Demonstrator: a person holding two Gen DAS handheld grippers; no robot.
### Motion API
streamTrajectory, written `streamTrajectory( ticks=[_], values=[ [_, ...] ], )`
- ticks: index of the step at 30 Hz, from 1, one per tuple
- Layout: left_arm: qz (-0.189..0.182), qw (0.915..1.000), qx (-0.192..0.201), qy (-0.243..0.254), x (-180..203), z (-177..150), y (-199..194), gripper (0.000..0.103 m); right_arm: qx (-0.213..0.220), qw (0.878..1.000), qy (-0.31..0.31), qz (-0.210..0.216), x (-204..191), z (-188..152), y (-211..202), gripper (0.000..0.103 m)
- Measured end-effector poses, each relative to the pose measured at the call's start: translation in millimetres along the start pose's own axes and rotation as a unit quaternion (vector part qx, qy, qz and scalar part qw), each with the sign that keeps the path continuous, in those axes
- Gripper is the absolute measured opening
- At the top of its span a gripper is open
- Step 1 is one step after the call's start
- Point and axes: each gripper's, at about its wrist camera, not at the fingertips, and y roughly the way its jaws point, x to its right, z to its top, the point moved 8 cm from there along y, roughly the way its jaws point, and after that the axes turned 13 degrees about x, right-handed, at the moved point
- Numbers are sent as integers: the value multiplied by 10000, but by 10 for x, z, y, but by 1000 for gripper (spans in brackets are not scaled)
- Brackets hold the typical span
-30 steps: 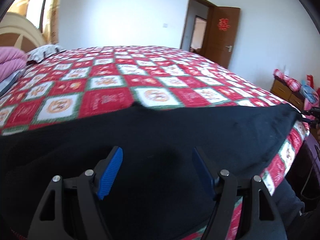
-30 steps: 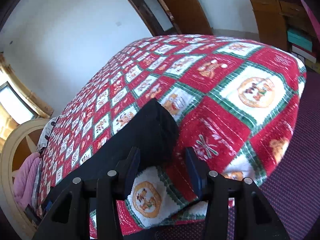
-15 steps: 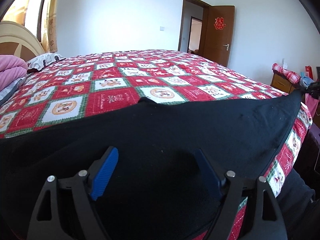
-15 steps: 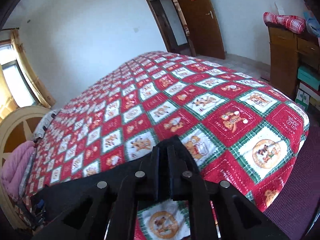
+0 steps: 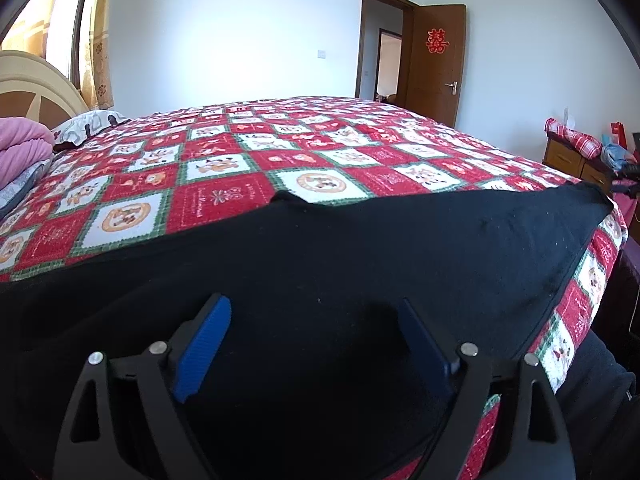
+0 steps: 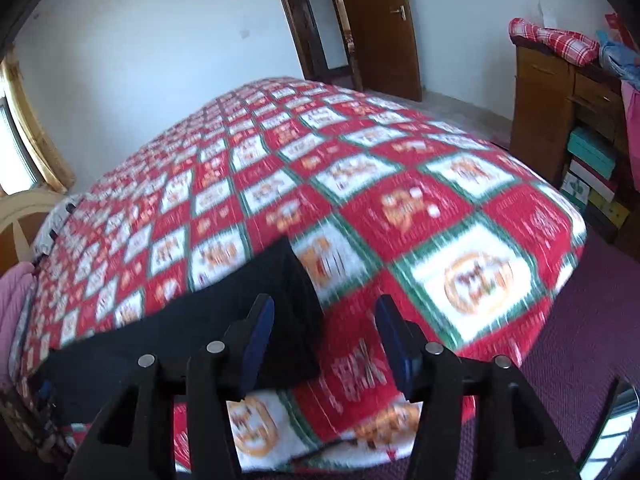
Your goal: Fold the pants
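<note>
Across the near edge of the bed: black pants [image 5: 360, 248], soft matte knit, laid flat and long on a red, white and green patchwork quilt [image 5: 224, 168] with cartoon squares. Left gripper [image 5: 312, 320], blue ribbed pads, jaws wide apart above the cloth, holding nothing. Right gripper [image 6: 324, 320], jaws likewise spread, empty, beside the pants' squared end [image 6: 288, 280]; this view is motion-blurred. Wooden dresser [image 6: 540, 92], topped with checked fabric; shelves hold stacked boxes [image 6: 592, 172].
</note>
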Motion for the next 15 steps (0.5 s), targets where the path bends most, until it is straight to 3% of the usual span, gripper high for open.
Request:
streamTrajectory(
  ticks=[6,7,8,10,15],
  values=[
    [-9,10000,10,10,-4,4,-2,89,-708,9949,356,618,-185,72,556,54],
    [-18,10000,14,10,-3,4,-2,89,-862,9943,223,592,-229,38,655,40],
    [-25,10000,16,13,0,5,-3,90,-884,9945,145,536,-259,22,704,5],
    [-40,10000,24,21,4,5,-2,91,-938,9942,-106,507,-318,-2,763,2],
    [-25,9999,21,98,34,-9,5,93,-510,9971,-377,431,-442,168,735,2]
  ],
)
